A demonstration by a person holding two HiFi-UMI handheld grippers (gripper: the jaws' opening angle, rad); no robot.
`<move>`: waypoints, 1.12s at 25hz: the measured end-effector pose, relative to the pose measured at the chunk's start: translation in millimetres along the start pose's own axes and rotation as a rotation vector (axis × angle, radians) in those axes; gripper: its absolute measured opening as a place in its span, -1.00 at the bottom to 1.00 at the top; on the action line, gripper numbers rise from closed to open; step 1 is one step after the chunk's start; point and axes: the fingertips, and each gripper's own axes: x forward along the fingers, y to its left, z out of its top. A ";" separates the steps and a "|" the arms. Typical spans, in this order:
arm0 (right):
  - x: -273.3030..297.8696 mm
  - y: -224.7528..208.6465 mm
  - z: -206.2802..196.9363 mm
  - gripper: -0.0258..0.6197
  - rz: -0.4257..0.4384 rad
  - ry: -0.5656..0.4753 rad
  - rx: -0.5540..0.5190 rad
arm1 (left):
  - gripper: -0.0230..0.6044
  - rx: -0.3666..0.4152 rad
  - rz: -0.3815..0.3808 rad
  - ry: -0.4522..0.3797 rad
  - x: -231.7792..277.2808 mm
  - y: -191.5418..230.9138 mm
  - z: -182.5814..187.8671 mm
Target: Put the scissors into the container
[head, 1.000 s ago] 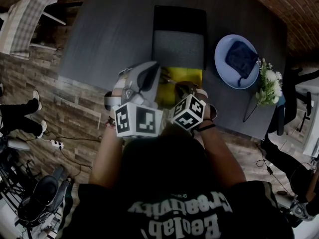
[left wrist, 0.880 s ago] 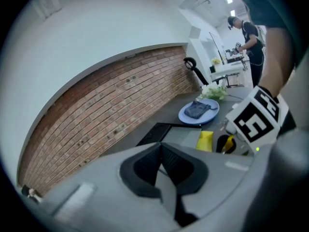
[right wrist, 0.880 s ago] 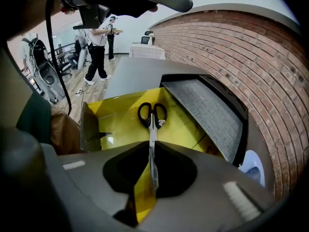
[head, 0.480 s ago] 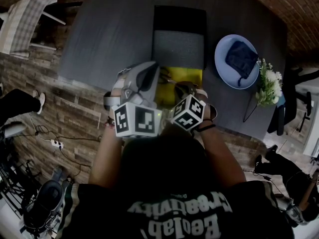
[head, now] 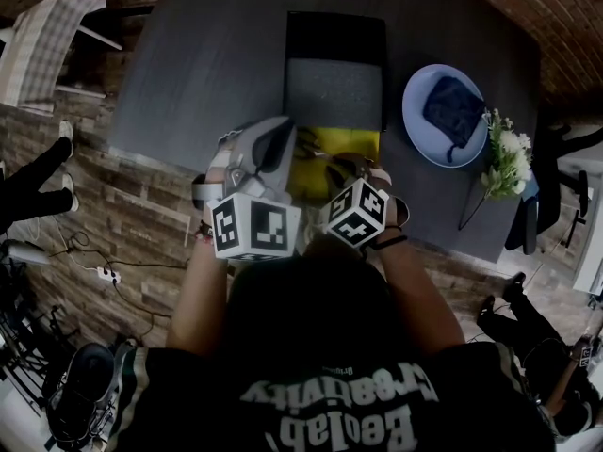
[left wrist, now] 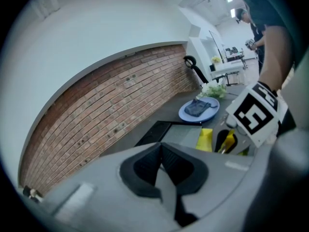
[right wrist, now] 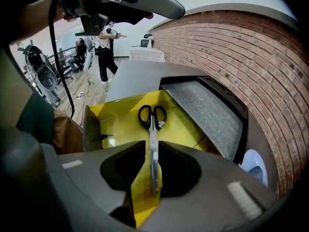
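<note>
- yellow container (right wrist: 116,117) holds the black-handled scissors (right wrist: 152,122) at the centre of the right gripper view, handles up-frame.
- right gripper (right wrist: 152,151): jaws have just been opening, and the blades lie loose between them.
- left gripper (left wrist: 161,153): jaws closed together, empty.
- risk: a crooked withdrawal could snag the blade tips and drag the scissors over the container's wall.

scissors (right wrist: 153,129) in container (right wrist: 179,123) | pouch (head: 451,109) on plate (head: 415,113) | plate right of container
</note>
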 end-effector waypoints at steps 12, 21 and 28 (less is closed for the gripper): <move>-5.1 1.7 -0.6 -0.63 0.006 -0.008 -0.018 | -0.92 0.009 0.008 0.018 -6.6 -2.1 1.7; -15.1 -3.4 -2.1 -0.63 -0.007 -0.023 -0.024 | -0.92 0.015 0.018 0.014 -11.0 -6.4 11.6; -22.4 -3.3 -2.2 -0.63 -0.011 -0.047 -0.023 | -0.92 0.020 0.029 0.014 -15.2 -9.3 17.5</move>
